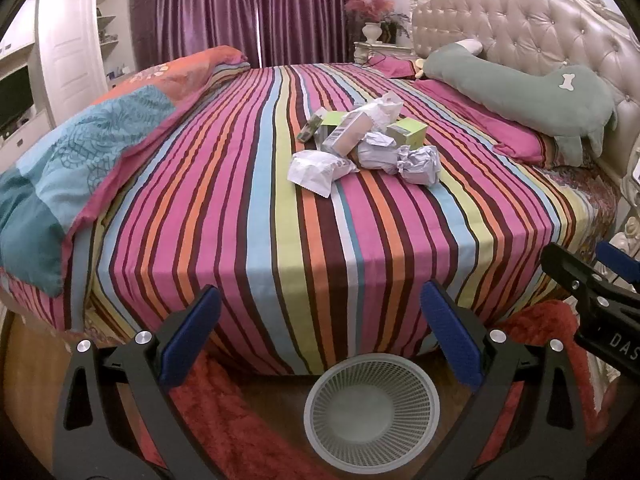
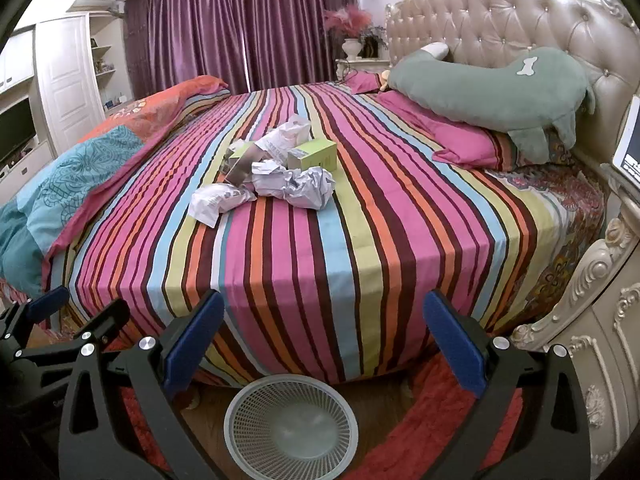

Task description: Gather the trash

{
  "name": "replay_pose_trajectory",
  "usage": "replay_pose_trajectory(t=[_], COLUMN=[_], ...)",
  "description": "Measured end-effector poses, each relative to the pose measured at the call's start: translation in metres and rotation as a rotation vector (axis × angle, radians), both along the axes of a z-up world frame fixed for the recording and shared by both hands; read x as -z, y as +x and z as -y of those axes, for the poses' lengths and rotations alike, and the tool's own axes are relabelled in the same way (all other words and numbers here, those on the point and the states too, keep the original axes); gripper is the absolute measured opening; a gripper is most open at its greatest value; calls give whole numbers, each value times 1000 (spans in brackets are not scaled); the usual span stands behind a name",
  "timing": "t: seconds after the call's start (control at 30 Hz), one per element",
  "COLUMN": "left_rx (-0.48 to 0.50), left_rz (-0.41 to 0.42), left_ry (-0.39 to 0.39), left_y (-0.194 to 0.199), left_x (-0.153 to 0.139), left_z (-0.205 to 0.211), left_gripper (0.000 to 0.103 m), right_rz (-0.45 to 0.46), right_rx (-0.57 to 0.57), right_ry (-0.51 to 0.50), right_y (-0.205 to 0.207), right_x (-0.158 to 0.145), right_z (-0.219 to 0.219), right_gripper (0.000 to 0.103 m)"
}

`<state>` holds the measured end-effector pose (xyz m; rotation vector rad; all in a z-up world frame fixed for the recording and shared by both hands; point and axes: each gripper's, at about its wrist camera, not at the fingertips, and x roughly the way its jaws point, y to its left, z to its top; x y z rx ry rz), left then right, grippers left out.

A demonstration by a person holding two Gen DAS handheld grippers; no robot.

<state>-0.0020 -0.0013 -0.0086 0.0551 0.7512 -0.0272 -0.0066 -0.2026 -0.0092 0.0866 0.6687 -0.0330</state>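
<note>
A pile of trash lies in the middle of the striped bed: crumpled white paper (image 1: 416, 162) (image 2: 310, 186), a flat white wrapper (image 1: 316, 170) (image 2: 218, 200), green boxes (image 1: 408, 132) (image 2: 314, 154) and a tan carton (image 1: 348, 130). A white mesh waste basket (image 1: 372, 410) (image 2: 291, 424) stands empty on the floor at the bed's near edge. My left gripper (image 1: 320, 332) is open and empty above the basket. My right gripper (image 2: 324, 336) is open and empty, also near the basket; it shows at the right edge of the left wrist view (image 1: 592, 280).
The bed (image 1: 280, 208) has a folded blue and orange quilt (image 1: 92, 148) at left and a green plush pillow (image 1: 520, 88) by the tufted headboard. A red rug (image 2: 440, 412) lies on the wooden floor. An ornate nightstand (image 2: 600, 328) stands at right.
</note>
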Motion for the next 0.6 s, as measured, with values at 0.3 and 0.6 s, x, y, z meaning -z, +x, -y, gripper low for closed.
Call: replay_pose_trajectory(t=[0.3, 0.6], left_rx=[-4, -3], left_rz=[0, 1], left_ry=[0, 0], left_y=[0, 0], left_x=[1, 1], left_z=[-1, -2], left_gripper=[97, 97], right_rz=[-1, 2], right_rx=[-2, -2], right_ry=[2, 3], right_y=[0, 0], right_x=[1, 0], right_z=[0, 0], right_gripper=[95, 95])
